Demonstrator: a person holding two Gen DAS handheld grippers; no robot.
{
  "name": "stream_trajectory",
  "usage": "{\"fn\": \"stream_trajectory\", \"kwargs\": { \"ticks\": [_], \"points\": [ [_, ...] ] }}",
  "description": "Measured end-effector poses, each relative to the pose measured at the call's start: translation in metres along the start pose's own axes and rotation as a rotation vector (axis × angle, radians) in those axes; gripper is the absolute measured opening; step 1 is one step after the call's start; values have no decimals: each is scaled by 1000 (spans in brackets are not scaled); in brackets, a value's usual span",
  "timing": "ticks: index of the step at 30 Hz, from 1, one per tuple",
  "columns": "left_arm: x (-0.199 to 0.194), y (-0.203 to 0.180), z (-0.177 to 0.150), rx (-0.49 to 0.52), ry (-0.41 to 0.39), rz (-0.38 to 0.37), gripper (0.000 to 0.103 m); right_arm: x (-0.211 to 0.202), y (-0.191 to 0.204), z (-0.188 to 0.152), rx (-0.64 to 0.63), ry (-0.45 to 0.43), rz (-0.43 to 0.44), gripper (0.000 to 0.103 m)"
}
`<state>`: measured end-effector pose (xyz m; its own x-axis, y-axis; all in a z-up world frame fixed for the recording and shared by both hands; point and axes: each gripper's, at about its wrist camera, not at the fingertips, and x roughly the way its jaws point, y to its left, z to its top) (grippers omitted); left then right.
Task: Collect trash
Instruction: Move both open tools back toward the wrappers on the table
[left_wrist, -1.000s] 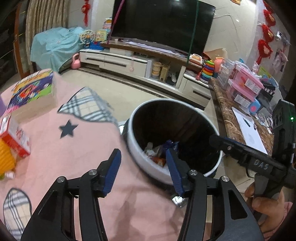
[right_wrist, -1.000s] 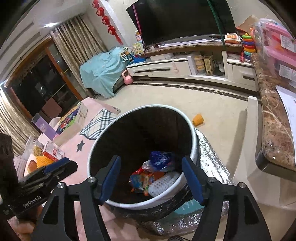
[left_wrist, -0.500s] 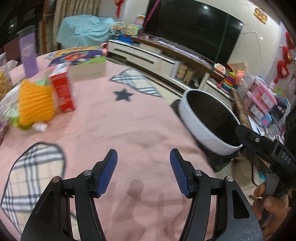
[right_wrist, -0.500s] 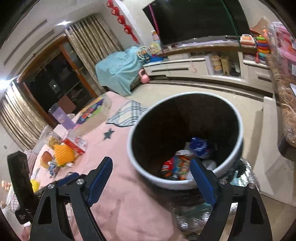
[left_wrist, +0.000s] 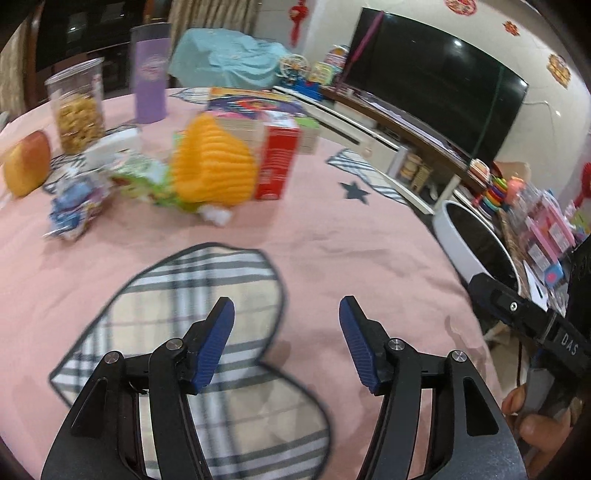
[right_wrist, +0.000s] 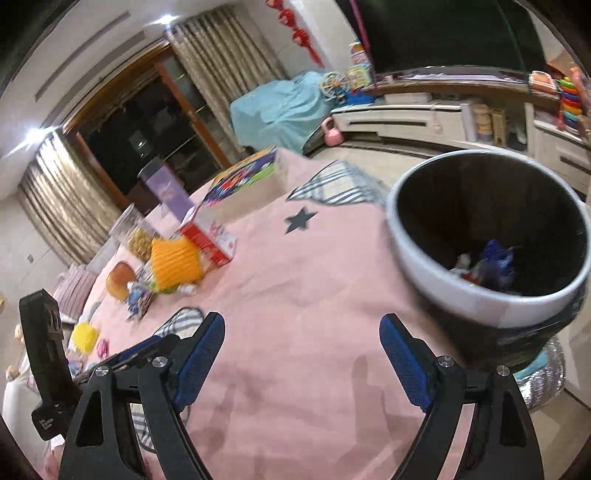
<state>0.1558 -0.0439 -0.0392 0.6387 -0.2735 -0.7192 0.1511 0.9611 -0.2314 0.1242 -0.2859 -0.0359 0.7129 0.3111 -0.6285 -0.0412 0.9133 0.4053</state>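
Note:
My left gripper hangs open and empty over the pink tablecloth. Far ahead of it lie a blue-white crumpled wrapper, a green wrapper and a small white scrap, beside an orange ribbed object. My right gripper is open and empty too, above the cloth near the table's edge. The white-rimmed trash bin stands to its right, off the table, with several wrappers inside. The same bin shows at the right of the left wrist view.
On the table stand a red carton, a clear snack jar, a purple cup, a colourful flat box and an apple. A marble counter with toys and a TV cabinet lie beyond the bin.
Both grippers have swung left, away from the bin and over the table. The right jaws stand wider than a second ago, the left slightly wider. The table's clutter has come into the left view.

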Motion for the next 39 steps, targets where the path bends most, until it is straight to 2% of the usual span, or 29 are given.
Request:
{"fn": "stream_trajectory", "kwargs": {
  "ticks": [16,24,39],
  "points": [
    [-20,84,-19,-130,-4,99,60,37,70,-18,-90,62,78,87],
    [-22,113,-16,-174,-10,124,61,60,91,-22,-91,103,104,87],
    [-17,151,6,-228,-22,161,64,96,135,-12,-132,112,149,87]
  ]
}}
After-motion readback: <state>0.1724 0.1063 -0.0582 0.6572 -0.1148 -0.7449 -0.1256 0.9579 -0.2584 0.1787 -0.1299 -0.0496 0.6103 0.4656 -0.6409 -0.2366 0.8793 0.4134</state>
